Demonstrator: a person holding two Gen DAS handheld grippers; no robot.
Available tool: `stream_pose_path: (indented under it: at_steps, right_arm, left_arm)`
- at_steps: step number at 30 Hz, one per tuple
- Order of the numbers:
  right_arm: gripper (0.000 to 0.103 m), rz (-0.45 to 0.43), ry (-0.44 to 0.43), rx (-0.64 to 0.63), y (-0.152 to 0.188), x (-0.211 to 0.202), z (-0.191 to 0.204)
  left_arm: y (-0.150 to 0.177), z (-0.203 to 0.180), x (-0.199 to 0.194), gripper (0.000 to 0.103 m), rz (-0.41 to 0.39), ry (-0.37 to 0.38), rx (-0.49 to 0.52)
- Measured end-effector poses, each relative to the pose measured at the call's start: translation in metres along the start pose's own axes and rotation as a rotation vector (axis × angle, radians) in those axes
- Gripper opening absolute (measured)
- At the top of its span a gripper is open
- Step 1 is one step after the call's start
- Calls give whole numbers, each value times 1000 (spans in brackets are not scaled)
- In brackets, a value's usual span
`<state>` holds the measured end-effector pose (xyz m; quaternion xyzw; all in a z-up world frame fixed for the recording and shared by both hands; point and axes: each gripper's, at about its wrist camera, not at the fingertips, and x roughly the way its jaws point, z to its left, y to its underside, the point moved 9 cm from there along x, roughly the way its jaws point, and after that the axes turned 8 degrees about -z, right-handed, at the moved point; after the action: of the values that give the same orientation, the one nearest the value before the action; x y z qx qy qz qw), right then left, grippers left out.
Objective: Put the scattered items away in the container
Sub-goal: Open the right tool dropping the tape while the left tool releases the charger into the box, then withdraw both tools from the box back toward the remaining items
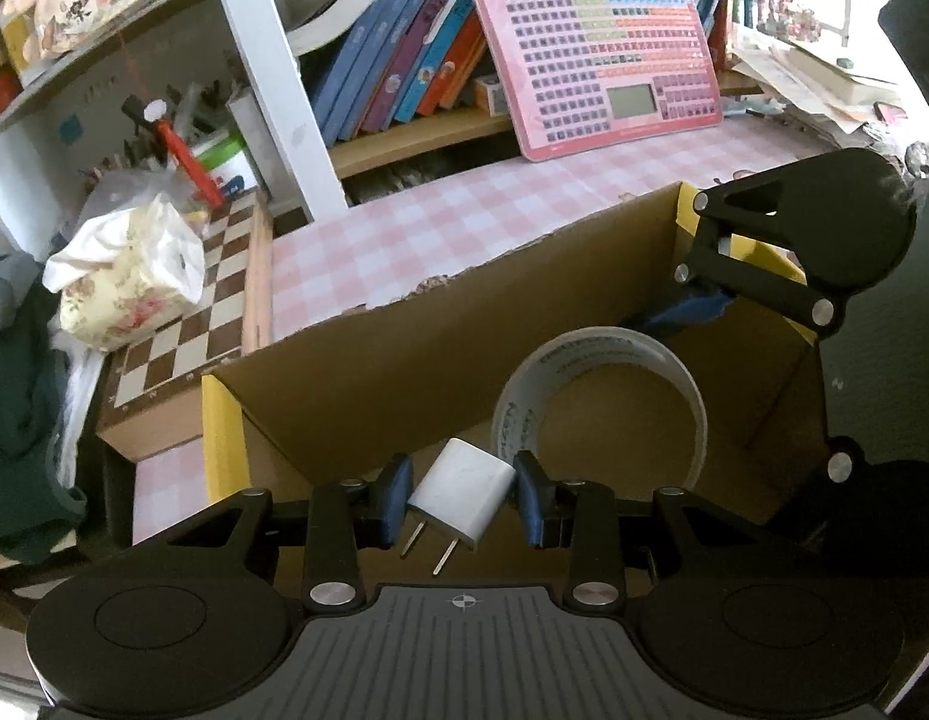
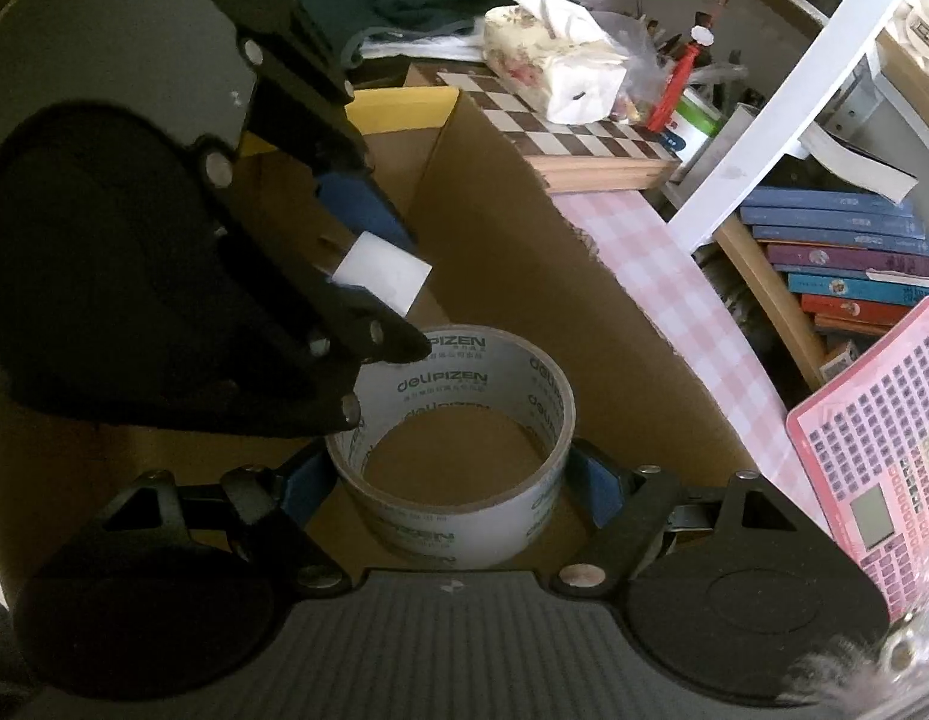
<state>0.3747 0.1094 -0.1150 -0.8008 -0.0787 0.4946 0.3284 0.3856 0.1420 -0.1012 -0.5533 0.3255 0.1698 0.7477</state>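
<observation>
My left gripper hangs over the open cardboard box. A white plug sits tilted between its blue pads, prongs pointing back at me. The right pad touches it, and I see a thin gap at the left pad, so I cannot tell if the grip is tight. My right gripper is inside the box too. Its jaws are wide, and the pads sit against both sides of a roll of tape.
</observation>
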Motion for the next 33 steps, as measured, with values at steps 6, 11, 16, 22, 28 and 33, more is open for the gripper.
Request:
stream_pose_path:
  at_steps: [6,11,16,22,28,33]
  right_arm:
    - [96,-34,-12,-5,-5,-3,-1]
    - [97,-73,28,-10,-10,-18,-3]
    - [97,-135,67,7,-16,-45,-2]
    - [97,-223,170,70,-16,-99,-9]
    - [97,-322,228,280,-9,-162,-8]
    - [96,-409,306,447,3,-205,9]
  left_arm:
    - [-5,-3,-5,66,-33,-5,1]
    - [-12,1,-21,69,-79,-22,-26]
    - [-28,1,-54,75,-178,-44,-30]
    - [-33,7,-109,78,-304,-91,-93]
    - [-16,12,-165,81,-375,-108,-190]
    - [11,2,-196,82,-392,-153,-248]
